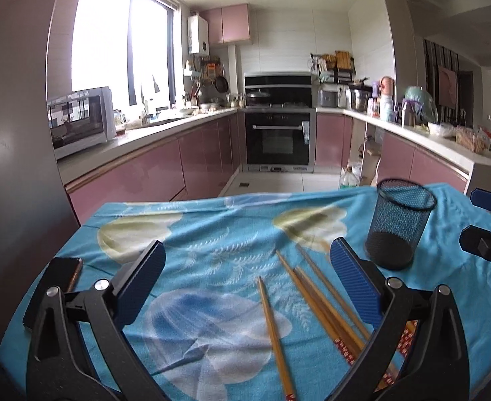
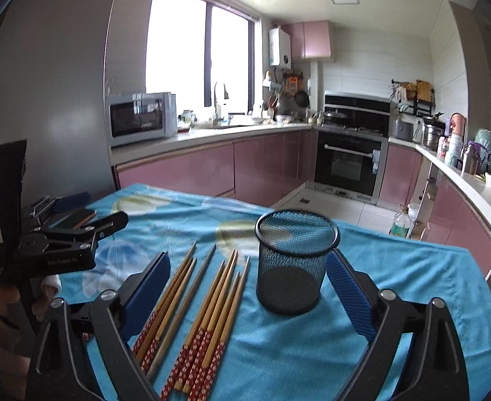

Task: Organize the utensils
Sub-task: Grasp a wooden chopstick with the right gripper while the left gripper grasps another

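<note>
Overexposed window [image 1: 118, 36], fisheye-warped edges.

Chopsticks' [image 2: 192, 310] patterned ends run off the lower edge; a phone [image 1: 53, 287] sits half-hidden behind the left tool [image 1: 245, 280].

Home kitchen: oven [image 1: 278, 140], microwave [image 2: 141, 117], pink cabinets [image 2: 208, 167].

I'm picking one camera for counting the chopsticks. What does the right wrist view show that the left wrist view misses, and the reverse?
Only the right wrist view shows all the chopsticks with their red patterned ends, plus the left tool from the side. Only the left wrist view shows the dark phone beside its own finger, with a few chopsticks cut off. Both show the empty mesh cup standing upright on the blue cloth.
</note>
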